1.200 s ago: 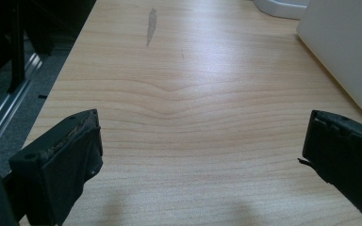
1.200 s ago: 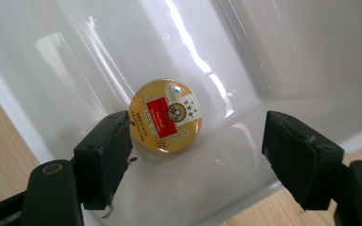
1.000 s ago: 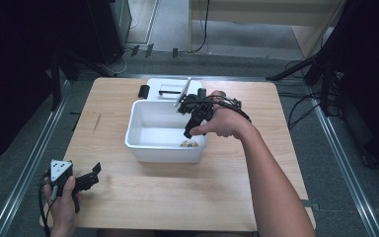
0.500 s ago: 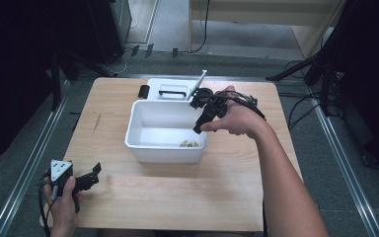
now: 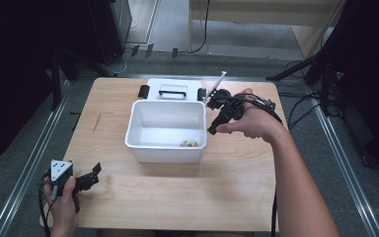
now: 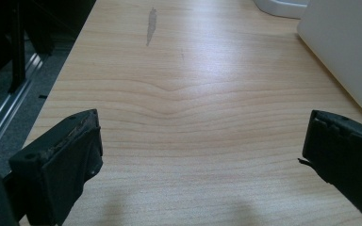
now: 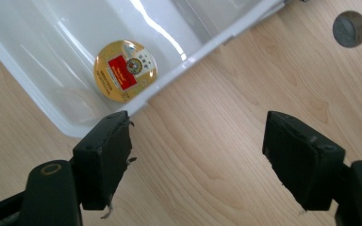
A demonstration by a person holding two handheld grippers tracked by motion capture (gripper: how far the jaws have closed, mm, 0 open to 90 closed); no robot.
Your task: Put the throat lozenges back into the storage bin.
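The tabletop is pale wood with a clear wavy grain, smooth and faintly sheened, marked by one dull grey scuff; the white bin looks like glossy plastic, its walls smooth and carrying bright streaks of reflected light; the lid behind it is the same white plastic, with black plastic clasps; the round tin lying in the bin has a shiny gold face with a printed red label; the small grey disc on the tabletop looks dull and metallic; the jaws of both grippers are matt black, with soft pads frayed and rough at their edges.
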